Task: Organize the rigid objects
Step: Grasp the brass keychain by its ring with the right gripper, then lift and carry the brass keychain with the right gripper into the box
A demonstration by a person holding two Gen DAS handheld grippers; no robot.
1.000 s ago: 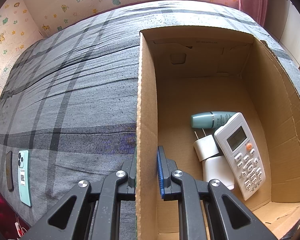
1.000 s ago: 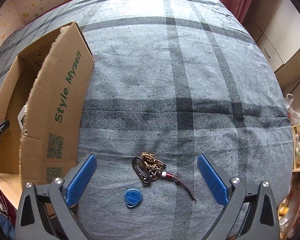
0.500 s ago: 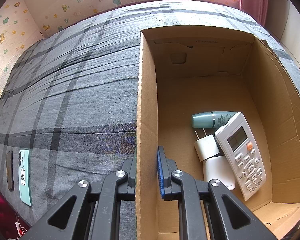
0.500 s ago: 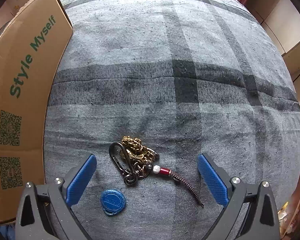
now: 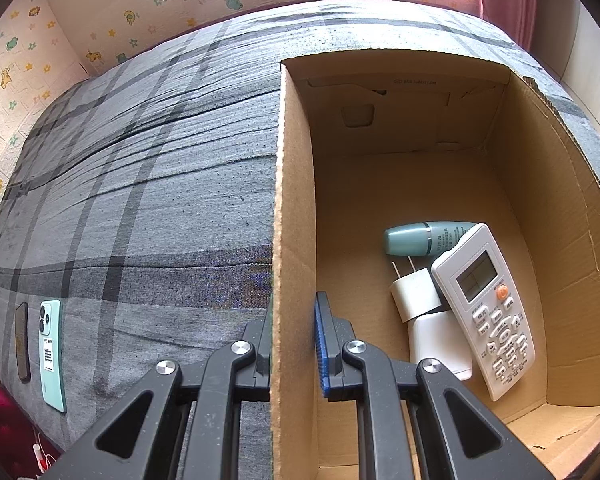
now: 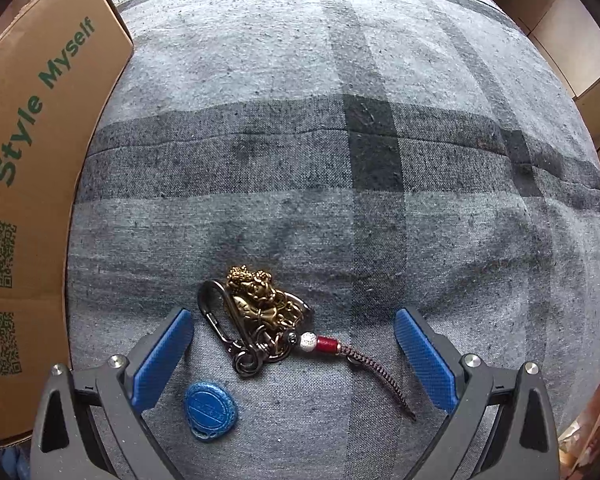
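Note:
My left gripper (image 5: 294, 320) is shut on the left wall of an open cardboard box (image 5: 292, 208), one finger outside and one inside. In the box lie a white remote control (image 5: 488, 308), a teal bottle (image 5: 424, 238), a white plug adapter (image 5: 416, 296) and a white block (image 5: 440, 340). My right gripper (image 6: 294, 332) is open, low over the grey plaid bedcover. A brass keychain with carabiner, beads and cord (image 6: 260, 312) lies between its fingers. A blue round fob (image 6: 209, 405) lies just below the keychain.
The box's outer side, printed "Style Myself" (image 6: 32, 128), stands left of the right gripper. A teal phone (image 5: 51, 352) and a dark flat object (image 5: 21, 340) lie near the bed's left edge. Patterned wall and window sit beyond the bed.
My right gripper has moved forward and down over the keychain, which now sits between its open fingers. The left gripper has kept its hold on the box wall.

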